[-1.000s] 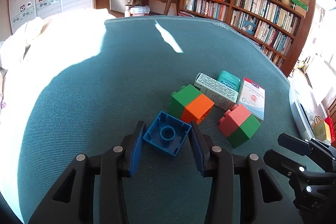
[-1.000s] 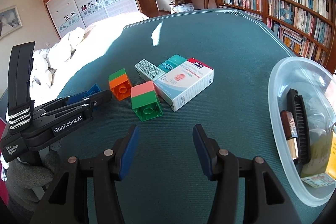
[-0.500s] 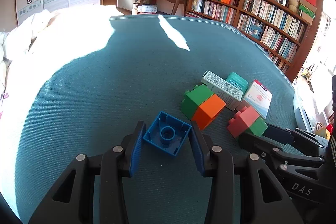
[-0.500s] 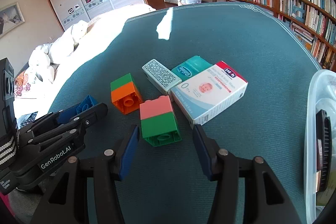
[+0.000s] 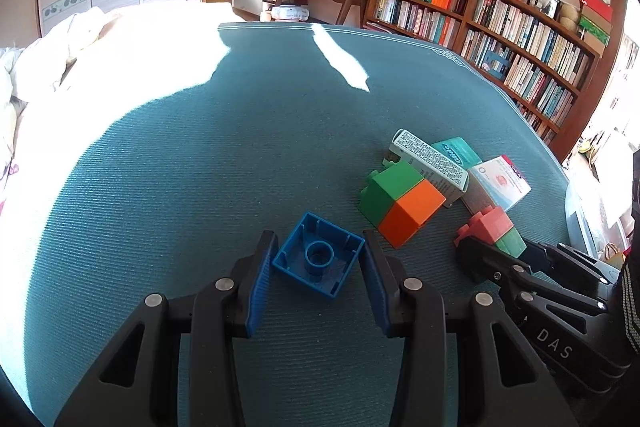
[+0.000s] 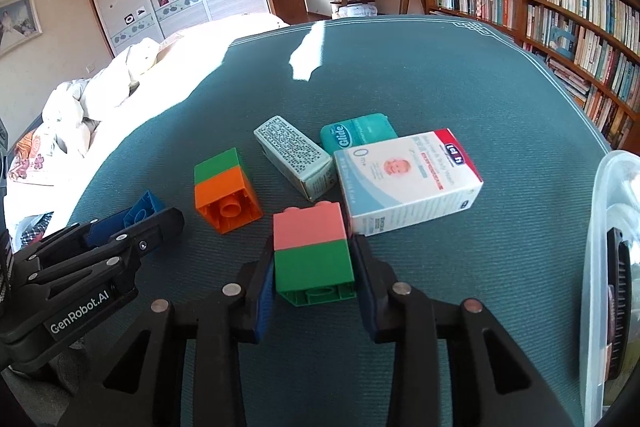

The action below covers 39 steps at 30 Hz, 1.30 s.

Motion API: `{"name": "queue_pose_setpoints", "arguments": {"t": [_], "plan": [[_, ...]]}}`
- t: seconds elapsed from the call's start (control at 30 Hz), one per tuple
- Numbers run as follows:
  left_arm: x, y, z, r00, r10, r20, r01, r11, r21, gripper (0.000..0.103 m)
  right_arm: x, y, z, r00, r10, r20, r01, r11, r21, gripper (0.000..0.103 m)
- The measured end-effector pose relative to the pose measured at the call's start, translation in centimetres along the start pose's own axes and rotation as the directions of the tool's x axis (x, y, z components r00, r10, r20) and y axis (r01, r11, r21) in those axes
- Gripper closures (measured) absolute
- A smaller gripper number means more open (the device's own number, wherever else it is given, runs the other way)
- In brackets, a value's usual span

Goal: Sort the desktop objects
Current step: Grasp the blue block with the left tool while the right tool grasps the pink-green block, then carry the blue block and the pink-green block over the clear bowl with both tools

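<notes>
Pink-green block apparently clamped by right tool.

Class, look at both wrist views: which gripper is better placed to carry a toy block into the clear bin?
Right. The right gripper has just closed on the pink-and-green block, beside the clear bin; the left gripper sits farther away.

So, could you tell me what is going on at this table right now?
A person is sorting toy bricks with two handheld grippers. The right gripper has just closed its jaws on the pink and green brick. The left gripper grips the blue brick, hollow side up. The orange and green brick and three small boxes lie loose, beside a clear plastic bin.
</notes>
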<state>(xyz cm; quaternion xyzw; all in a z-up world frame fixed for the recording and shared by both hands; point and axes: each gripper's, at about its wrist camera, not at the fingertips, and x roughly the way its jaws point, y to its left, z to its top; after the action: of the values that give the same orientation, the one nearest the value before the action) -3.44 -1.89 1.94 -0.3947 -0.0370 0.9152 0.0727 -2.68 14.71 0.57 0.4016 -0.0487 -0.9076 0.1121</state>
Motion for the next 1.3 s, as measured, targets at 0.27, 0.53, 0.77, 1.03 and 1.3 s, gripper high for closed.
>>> {"name": "queue_pose_setpoints", "arguments": {"t": [0.27, 0.53, 0.77, 1.03, 1.3], "plan": [[-0.5, -0.5, 0.0, 1.0, 0.022, 0.018, -0.023, 0.999, 0.033, 0.058, -1.1, -0.1, -0.7, 1.0, 0.01, 0.003, -0.01, 1.0, 0.014, 0.065], [-1.0, -1.1, -0.1, 0.999, 0.036, 0.041, -0.038, 0.997, 0.064, 0.058, -3.1, -0.5, -1.3, 1.0, 0.006, 0.02, -0.007, 1.0, 0.031, 0.065], [-1.5, -1.3, 0.0, 0.997, 0.053, 0.058, -0.057, 0.995, 0.081, 0.058, -4.6, -0.3, -2.0, 0.999, 0.007, 0.043, -0.009, 0.999, 0.036, 0.065], [-2.1, -1.9, -0.4, 0.996, 0.056, 0.072, -0.063, 0.994, 0.094, 0.058, -5.7, -1.0, -2.8, 0.998, -0.009, 0.057, 0.005, 0.998, 0.057, 0.065], [-2.7, -3.1, -0.9, 0.994, 0.065, 0.093, -0.075, 0.991, 0.113, 0.058, -7.0, -2.1, -3.4, 0.997, -0.022, 0.076, 0.016, 0.997, 0.076, 0.065]]}}
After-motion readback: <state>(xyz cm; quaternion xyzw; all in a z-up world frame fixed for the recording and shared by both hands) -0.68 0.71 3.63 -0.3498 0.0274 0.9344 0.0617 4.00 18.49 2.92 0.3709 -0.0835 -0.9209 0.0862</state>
